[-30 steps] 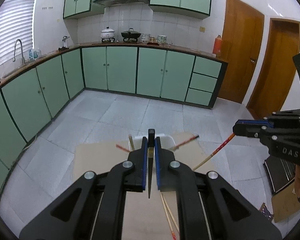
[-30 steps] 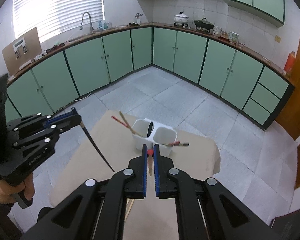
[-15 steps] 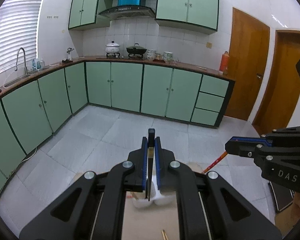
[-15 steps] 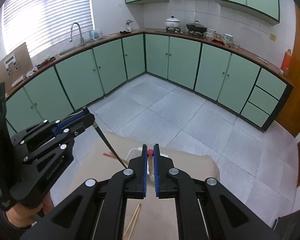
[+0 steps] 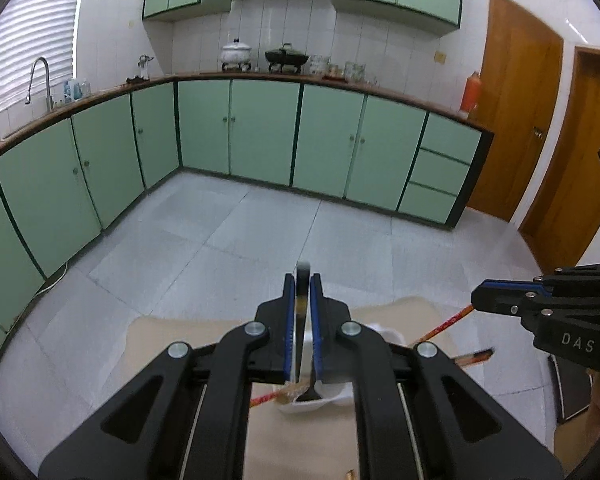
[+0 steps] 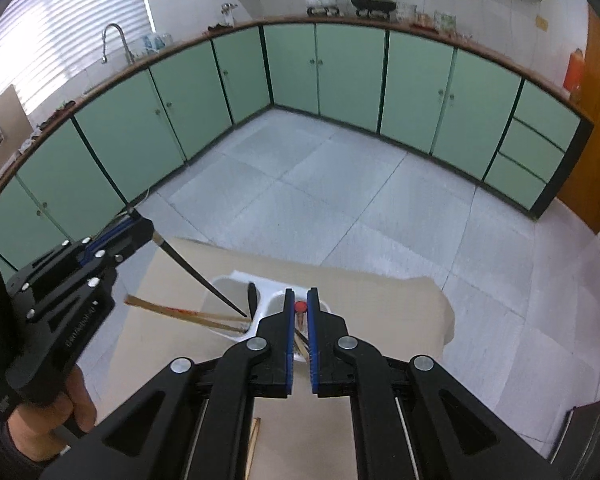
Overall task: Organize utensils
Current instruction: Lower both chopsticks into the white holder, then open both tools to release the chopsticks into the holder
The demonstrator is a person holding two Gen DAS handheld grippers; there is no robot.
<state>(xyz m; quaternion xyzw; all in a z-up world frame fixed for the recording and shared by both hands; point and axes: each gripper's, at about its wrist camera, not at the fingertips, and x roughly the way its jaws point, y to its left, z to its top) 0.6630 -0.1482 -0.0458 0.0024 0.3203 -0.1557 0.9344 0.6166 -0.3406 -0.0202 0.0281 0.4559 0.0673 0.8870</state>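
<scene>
Black and slender, a chopstick (image 6: 198,276) is being pinched near its top end by the left claw (image 5: 302,312), which is clenched on it and tilting it so its tip is hanging over the left compartment of the white holder (image 6: 230,286). Held high on the shaft like this, the free length can drop into the compartment, judging by the angle. The right claw (image 6: 301,316) is grasping a red-tipped chopstick (image 6: 300,307), its jaws closed narrowly on it, and is hovering over the holder's right compartment, where other sticks are already lying. Two pale wooden chopsticks (image 6: 180,314) are leaning out of the left compartment over its rim, beside a dark utensil handle (image 6: 252,296) standing in the same cup. The holder is sitting on a tan surface (image 6: 380,304), near its far edge. Both claws appear to be working in parallel, each feeding one stick, so the sorting looks well along though not finished.
</scene>
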